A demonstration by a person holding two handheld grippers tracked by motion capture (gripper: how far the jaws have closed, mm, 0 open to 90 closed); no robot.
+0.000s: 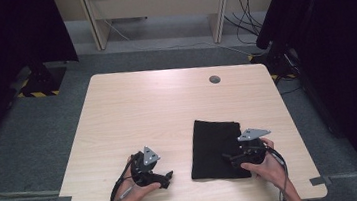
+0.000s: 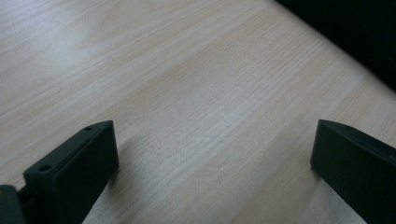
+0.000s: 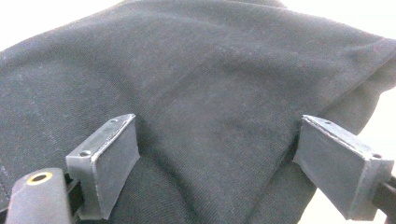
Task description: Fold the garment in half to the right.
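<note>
At the near edge of the table [image 1: 117, 107] I've got both grippers low. My left gripper [image 1: 163, 178] sits over bare wood left of the black cloth [image 1: 215, 147], fingers [image 2: 74, 172] spread wide, holding nothing. My right gripper [image 1: 231, 157] is over the cloth's near right part, fingers [image 3: 105, 161] spread too, fabric between them but not pinched yet. The cloth looks folded into a rectangle already, lying by the near right corner. My guess: most of the folding's done, maybe one more fold or tidy-up left. Far side just has a small round grommet [image 1: 214, 79].
</note>
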